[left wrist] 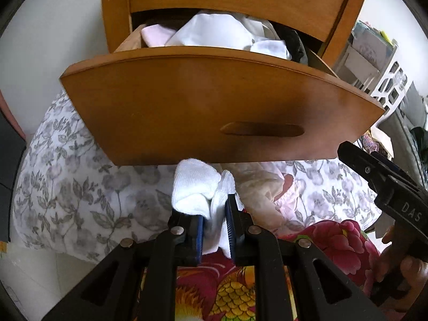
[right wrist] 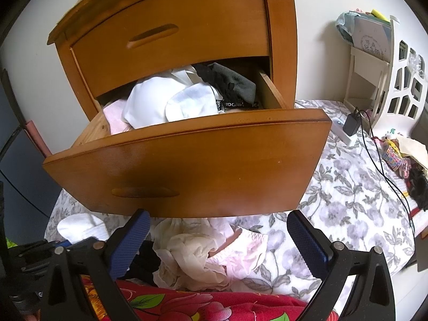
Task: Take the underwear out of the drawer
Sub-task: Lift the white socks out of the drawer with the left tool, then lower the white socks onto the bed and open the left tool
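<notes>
My worry is that the white ribbed knit garment [left wrist: 194, 187] snags on a blue pad when I let go over the grey-flowered bedspread [left wrist: 67, 184], or lands under the open wooden drawer's [left wrist: 214, 101] front edge. My left gripper [left wrist: 215, 231] is nearly closed, pinching it just beside the cream and pink underwear pile [right wrist: 203, 251]. My right gripper [right wrist: 218, 243] hangs wide apart, empty, above that pile; more underwear is in the drawer.

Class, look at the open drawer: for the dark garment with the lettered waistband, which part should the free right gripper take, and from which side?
Probably the grey bunched fabric humped up at the drawer's right rear, coming down from above over the drawer front. It stands proud of the white pieces, so the open right gripper can straddle it. The waistband lies low behind the front panel, harder to pinch.
</notes>
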`<state>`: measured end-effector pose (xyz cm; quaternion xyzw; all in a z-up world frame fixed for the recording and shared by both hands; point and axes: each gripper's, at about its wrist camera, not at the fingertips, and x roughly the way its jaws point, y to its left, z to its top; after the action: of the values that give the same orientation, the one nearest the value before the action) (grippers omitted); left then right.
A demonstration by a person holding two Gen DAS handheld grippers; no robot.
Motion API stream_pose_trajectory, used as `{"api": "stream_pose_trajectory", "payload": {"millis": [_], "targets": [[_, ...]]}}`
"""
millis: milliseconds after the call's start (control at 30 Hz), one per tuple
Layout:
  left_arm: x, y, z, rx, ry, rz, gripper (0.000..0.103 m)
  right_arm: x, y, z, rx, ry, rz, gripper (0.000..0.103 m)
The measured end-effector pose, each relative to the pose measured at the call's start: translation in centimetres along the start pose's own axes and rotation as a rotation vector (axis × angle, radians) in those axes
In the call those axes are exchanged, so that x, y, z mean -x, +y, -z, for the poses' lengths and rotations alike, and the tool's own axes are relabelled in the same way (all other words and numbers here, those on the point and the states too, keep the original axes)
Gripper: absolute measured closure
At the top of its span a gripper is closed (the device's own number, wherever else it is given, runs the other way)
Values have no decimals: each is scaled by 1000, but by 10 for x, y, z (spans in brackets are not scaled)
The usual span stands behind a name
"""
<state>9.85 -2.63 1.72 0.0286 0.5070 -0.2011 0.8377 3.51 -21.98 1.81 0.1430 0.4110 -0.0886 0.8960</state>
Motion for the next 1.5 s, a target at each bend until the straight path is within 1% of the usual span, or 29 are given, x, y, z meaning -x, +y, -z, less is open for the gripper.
{"api": "stream_pose_trajectory", "payload": {"millis": [267,533,600,633,667,700,800,933,1000,1067,1133,1200,1267,1367,1400,1467,1500], "targets": [[1,-4,-11,-56,-36,-29,88,-2,0,0,3,8,6,0],[-5,-5,-8,-57,-23,-24,87,-4,3,0,18,18,23,0],[-6,-7,-8,-64,-22,-26,85,-5,4,0,25,21,29,0],[-5,-7,-7,-64,-24,-25,83,-5,4,0,26,22,31,0],[-5,-7,-7,-63,-26,-25,76,-5,4,0,27,23,33,0],[-4,-7,-7,-63,-28,-23,67,-5,5,0,28,24,35,0],[-1,-7,-7,-61,-45,-23,52,-6,5,0,33,25,40,0],[0,-6,-8,-59,-43,-27,45,-6,5,0,35,28,43,0],[1,-6,-8,-52,-48,-32,39,-6,5,0,35,28,43,0],[3,-4,-9,-40,-54,-31,35,-6,5,0,35,28,43,0],[4,-1,-9,-24,-59,-26,29,-6,4,0,34,28,41,0],[8,4,-10,6,-73,-17,17,-6,4,0,34,28,40,0],[12,7,-9,29,-95,-17,11,-6,5,0,34,27,41,0],[20,13,-9,62,-134,-12,8,-6,5,0,34,28,41,0],[22,15,-9,75,-147,-12,4,-6,5,0,34,28,41,0],[26,20,-9,98,-169,-20,1,-6,5,0,33,29,40,0],[28,22,-9,106,-176,-24,1,-6,5,0,33,30,40,0]]}}
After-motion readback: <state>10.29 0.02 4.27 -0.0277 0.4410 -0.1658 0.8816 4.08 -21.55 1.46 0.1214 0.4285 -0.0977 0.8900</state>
